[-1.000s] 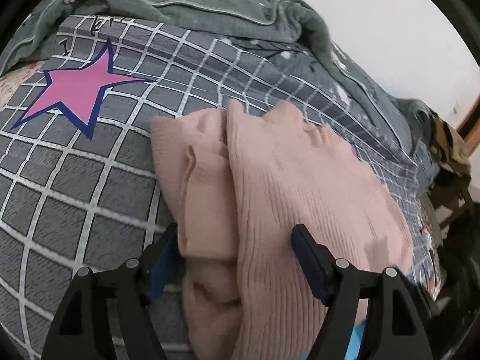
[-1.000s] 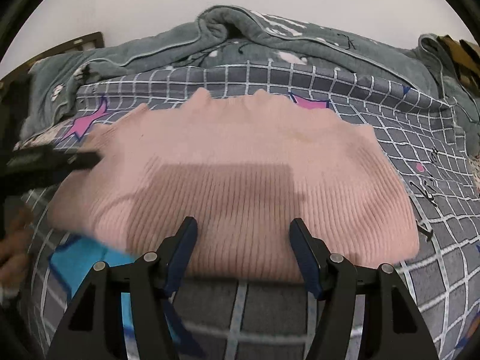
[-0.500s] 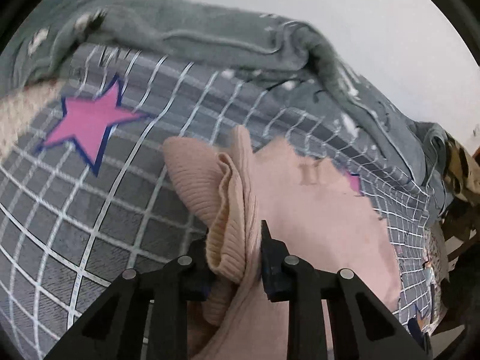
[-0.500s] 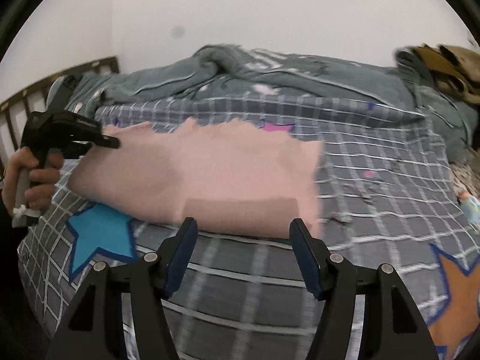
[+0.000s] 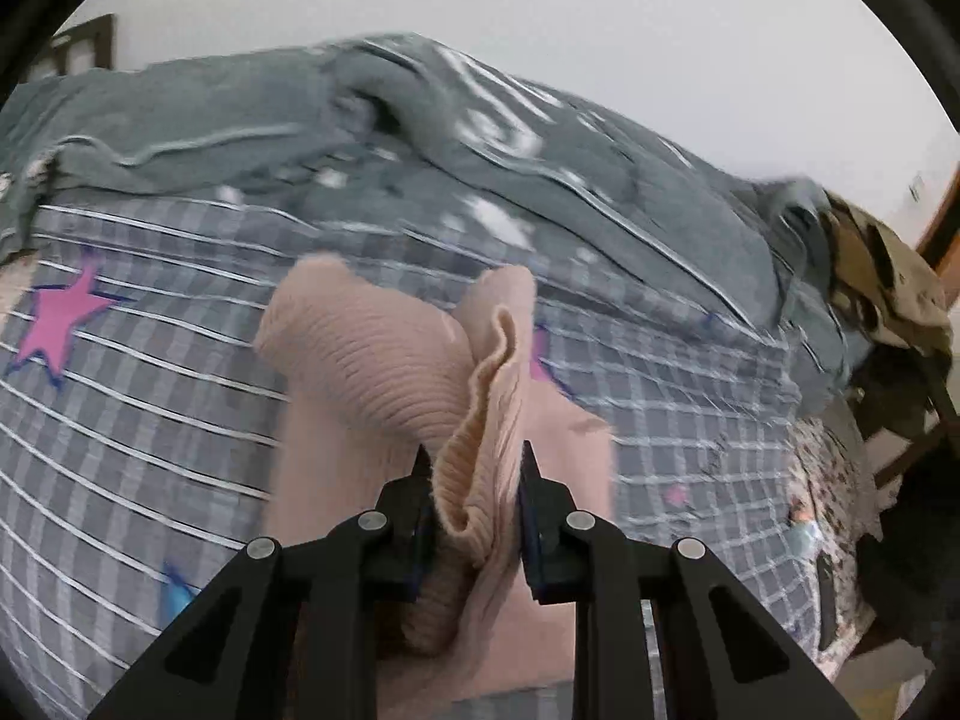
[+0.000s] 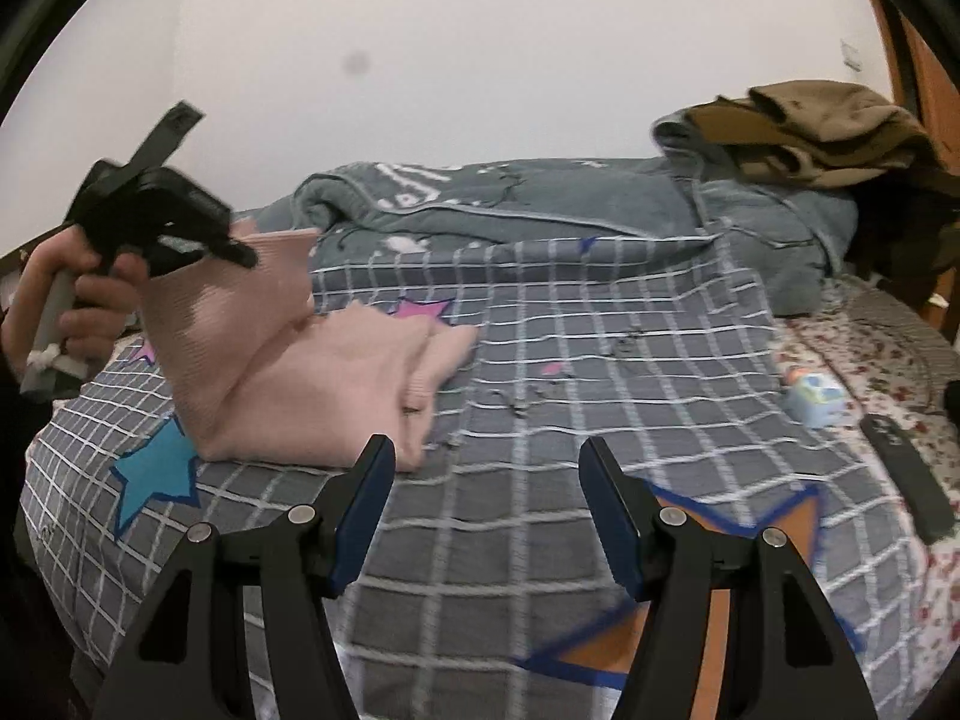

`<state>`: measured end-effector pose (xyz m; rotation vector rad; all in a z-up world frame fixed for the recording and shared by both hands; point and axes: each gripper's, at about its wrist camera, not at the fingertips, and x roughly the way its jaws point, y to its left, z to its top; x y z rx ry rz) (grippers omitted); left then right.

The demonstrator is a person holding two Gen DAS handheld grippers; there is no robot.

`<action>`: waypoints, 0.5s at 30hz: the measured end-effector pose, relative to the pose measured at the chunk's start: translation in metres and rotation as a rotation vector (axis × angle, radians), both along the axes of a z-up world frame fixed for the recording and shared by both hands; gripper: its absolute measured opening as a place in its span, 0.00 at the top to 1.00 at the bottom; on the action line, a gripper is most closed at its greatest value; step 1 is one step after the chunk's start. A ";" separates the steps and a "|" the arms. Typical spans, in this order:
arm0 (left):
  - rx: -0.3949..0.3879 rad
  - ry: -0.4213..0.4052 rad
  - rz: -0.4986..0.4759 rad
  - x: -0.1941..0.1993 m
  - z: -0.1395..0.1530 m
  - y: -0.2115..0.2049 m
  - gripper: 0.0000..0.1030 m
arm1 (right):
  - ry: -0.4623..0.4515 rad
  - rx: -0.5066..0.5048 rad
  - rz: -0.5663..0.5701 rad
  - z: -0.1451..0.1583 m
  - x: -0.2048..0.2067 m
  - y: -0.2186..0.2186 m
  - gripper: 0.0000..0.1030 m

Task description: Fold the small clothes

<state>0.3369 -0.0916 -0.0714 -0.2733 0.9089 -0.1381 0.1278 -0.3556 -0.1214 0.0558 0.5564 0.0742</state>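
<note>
A pink ribbed knit garment [image 6: 336, 378] lies on the grey checked bedspread [image 6: 600, 360]. My left gripper [image 5: 474, 498] is shut on a bunched edge of the pink garment [image 5: 384, 360] and holds that side lifted off the bed. In the right wrist view the left gripper [image 6: 240, 252] is up at the left, with the cloth hanging from it. My right gripper [image 6: 486, 480] is open and empty, above the bedspread, in front of and right of the garment.
A grey blanket [image 6: 540, 204] is heaped along the wall. Brown clothes [image 6: 810, 126] are piled at the back right. A small blue and white box [image 6: 816, 396] and a dark flat object [image 6: 906, 480] lie on the floral sheet [image 6: 888, 360] at the right.
My left gripper closed on the garment's edge and lifted it up. My right gripper pulled back and to the right, away from the garment, staying open.
</note>
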 end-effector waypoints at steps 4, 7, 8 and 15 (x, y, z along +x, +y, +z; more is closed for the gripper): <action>0.046 0.066 -0.077 -0.003 -0.027 -0.061 0.78 | 0.020 0.001 -0.028 -0.004 -0.014 -0.018 0.39; 0.056 0.113 -0.115 -0.002 -0.042 -0.080 0.75 | 0.041 0.002 -0.034 -0.010 -0.022 -0.023 0.39; 0.032 0.116 -0.127 -0.002 -0.042 -0.079 0.75 | 0.047 0.001 -0.032 -0.012 -0.024 -0.023 0.39; 0.051 0.044 -0.097 -0.018 -0.021 -0.044 0.66 | 0.054 0.027 0.033 -0.017 -0.024 -0.007 0.39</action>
